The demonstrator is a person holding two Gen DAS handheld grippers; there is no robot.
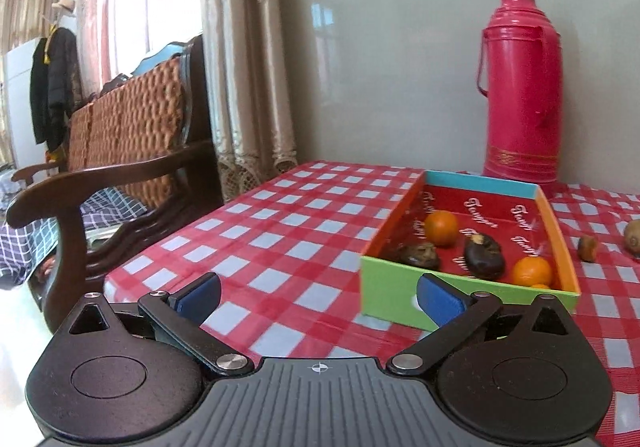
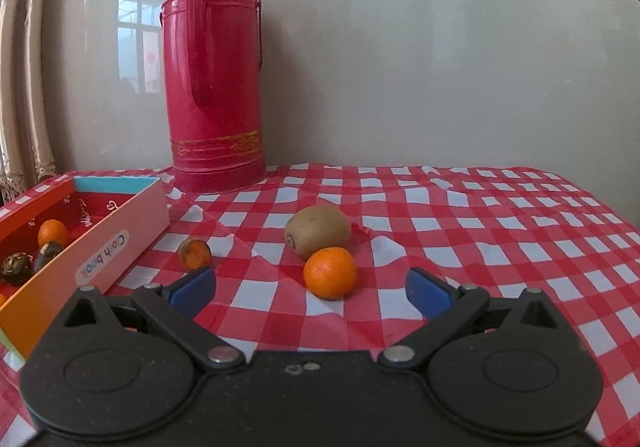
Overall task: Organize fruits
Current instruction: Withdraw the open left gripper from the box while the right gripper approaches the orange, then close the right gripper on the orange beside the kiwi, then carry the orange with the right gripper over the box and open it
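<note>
Between the blue pads of the right gripper [image 2: 310, 293], whose jaws stand wide apart and hold nothing, a small orange [image 2: 330, 272] sits on the checked tablecloth [image 2: 480, 231] at about twelve o'clock, just ahead of the fingertips. A kiwi [image 2: 317, 230] touches it from behind, so the pick should go best with the pads sliding in low on either side of the orange and closing at its widest girth, without shoving forward and rolling the kiwi. At ten o'clock a small brownish-orange fruit [image 2: 195, 252] lies alone; the view is too soft to name it, perhaps a halved or dried piece. The open box [image 2: 120, 231] lies at nine o'clock, already holding oranges and dark fruits, so the carry is a short swing leftward over its near wall. The left gripper [image 1: 318, 301] also stands fully apart and empty, hovering near the box's green end wall [image 1: 392, 295] at about one o'clock, with bare cloth ahead. Room is generous to the right and front; the red thermos [image 2: 216, 79] stands at eleven o'clock against the wall, well behind the fruit. Wrinkles in the cloth could nudge a released fruit.
</note>
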